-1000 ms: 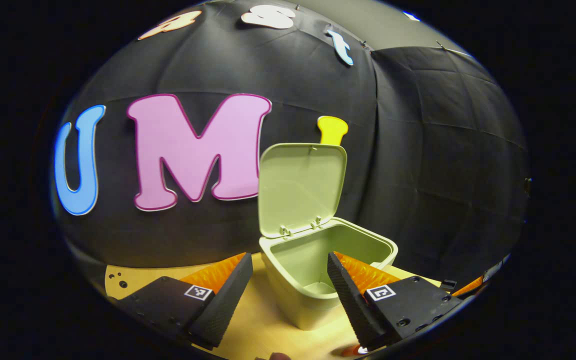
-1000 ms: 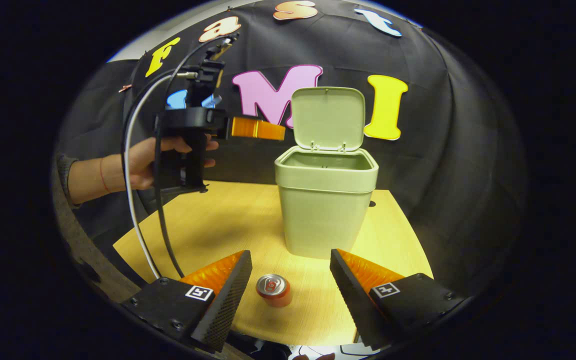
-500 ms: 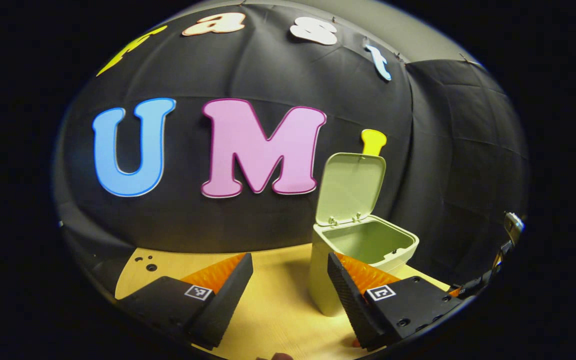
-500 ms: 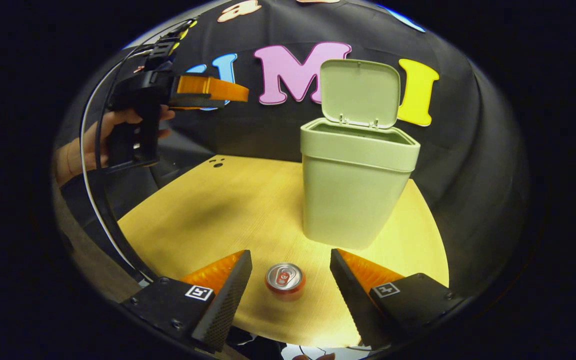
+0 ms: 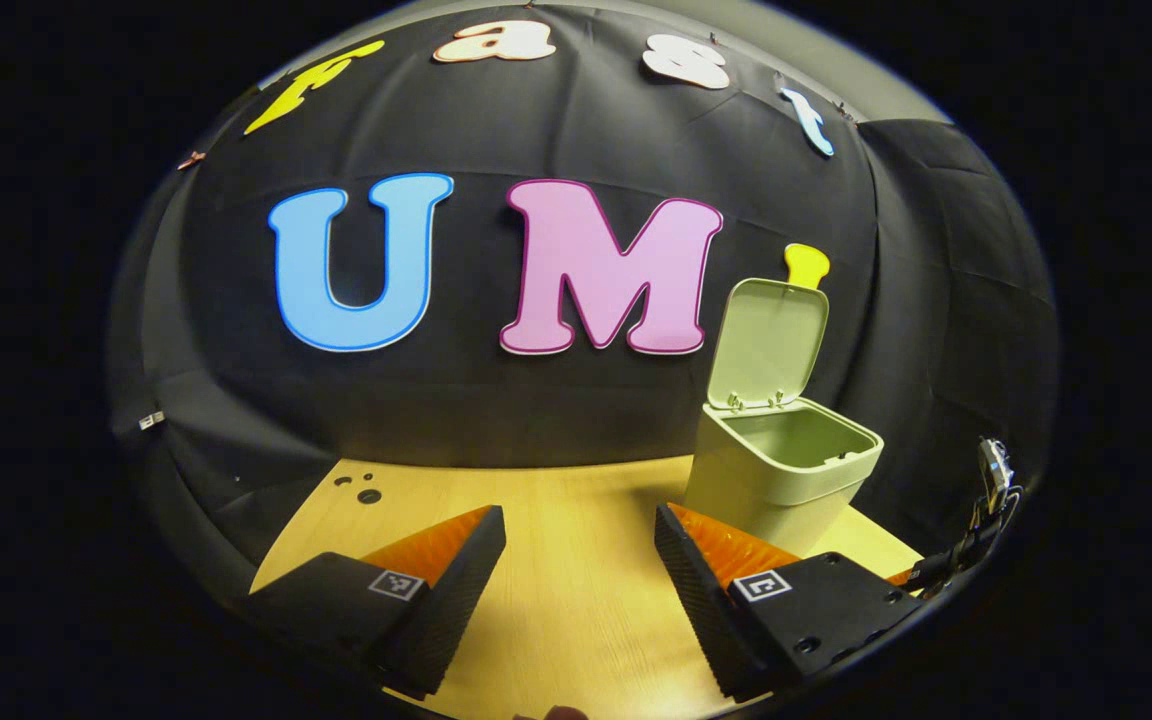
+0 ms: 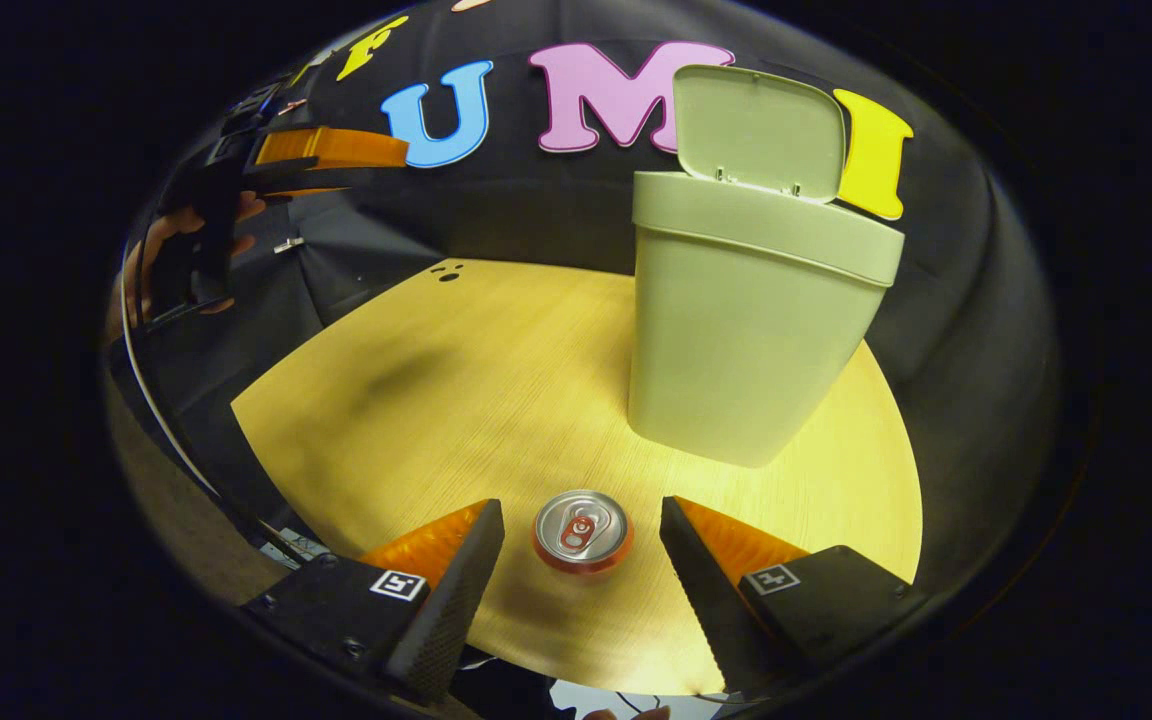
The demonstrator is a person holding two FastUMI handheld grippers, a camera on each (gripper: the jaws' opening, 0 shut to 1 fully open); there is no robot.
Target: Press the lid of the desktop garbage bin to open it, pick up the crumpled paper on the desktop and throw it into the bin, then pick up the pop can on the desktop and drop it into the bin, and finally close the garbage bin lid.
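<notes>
The pop can (image 6: 582, 530) stood upright between the right gripper (image 6: 582, 560)'s spread, empty jaws, touching neither. The left gripper (image 5: 580, 560), also open and empty, hung farther off.

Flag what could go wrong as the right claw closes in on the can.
1. The right claw is open with the upright red pop can between its fingers but untouched; a lopsided close could tip it over or roll it on the wooden tabletop.
2. The pale green plastic bin stands just behind the can; lifting carelessly could bump it or knock its raised lid shut.
</notes>
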